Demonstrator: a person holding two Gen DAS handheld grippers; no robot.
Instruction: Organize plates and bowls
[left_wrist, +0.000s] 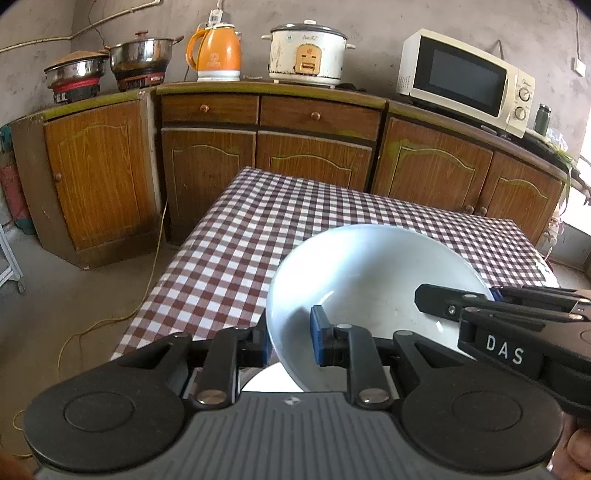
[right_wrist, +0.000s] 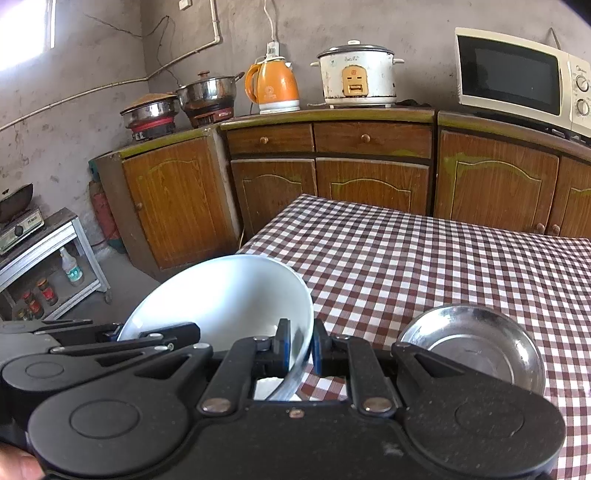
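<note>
Above checked table (right_wrist: 424, 258): white bowl (left_wrist: 369, 280) (glossy, seemingly empty), both fingers clamping rim.

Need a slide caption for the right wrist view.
Right gripper and left gripper clamp a white bowl's rim above the checked table; steel bowl alongside.

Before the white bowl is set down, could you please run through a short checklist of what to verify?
1. Left gripper clamped on white bowl rim: ok.
2. Right gripper clamped on the opposite rim: ok.
3. Bowl level: not ok, tilted.
4. Checked table beyond the bowl free: ok.
5. Steel bowl apart from the white bowl: ok.
6. What lies directly under the bowl: cannot tell.
</note>
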